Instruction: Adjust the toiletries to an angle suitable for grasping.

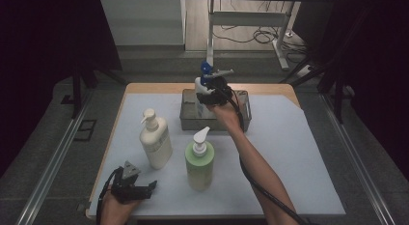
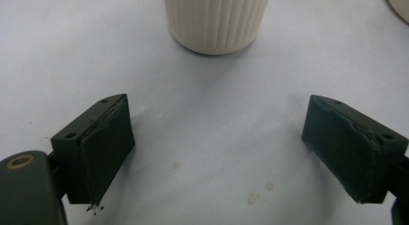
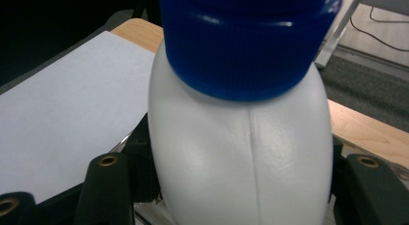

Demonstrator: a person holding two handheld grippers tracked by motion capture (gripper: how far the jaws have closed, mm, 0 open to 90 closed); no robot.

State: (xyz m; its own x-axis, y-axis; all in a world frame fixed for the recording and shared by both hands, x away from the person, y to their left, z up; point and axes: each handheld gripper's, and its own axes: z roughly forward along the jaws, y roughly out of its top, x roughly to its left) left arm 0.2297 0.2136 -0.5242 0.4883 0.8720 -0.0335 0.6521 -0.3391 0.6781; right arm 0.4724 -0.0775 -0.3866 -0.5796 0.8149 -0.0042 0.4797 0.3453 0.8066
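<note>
- The right gripper's (image 1: 208,95) jaws are clamped on the white plastic bottle with a blue cap (image 3: 241,152), held upright over the grey metal tray (image 1: 245,119) at the desk's 12 o'clock edge.
- The right forearm stretches forward from 5 o'clock.
- The left gripper's (image 1: 144,189) jaws stand apart, holding nothing, resting at 7 o'clock.
- The bottle's lower body is hidden by the hand.
- The ribbed cream pump bottle (image 2: 217,22) is cut off.

Dimly lit from overhead in the high view, with deep black to both sides and the white table cover (image 1: 289,152) the brightest area. Brighter floor strip at the far end. Soft, grainy overall. Evenly lit in the left gripper view, with faint shadows beside the dark jaws. Sharp enough on the white bottle (image 3: 241,162) in the right gripper view, dull sheen on its plastic, background blurred.
</note>
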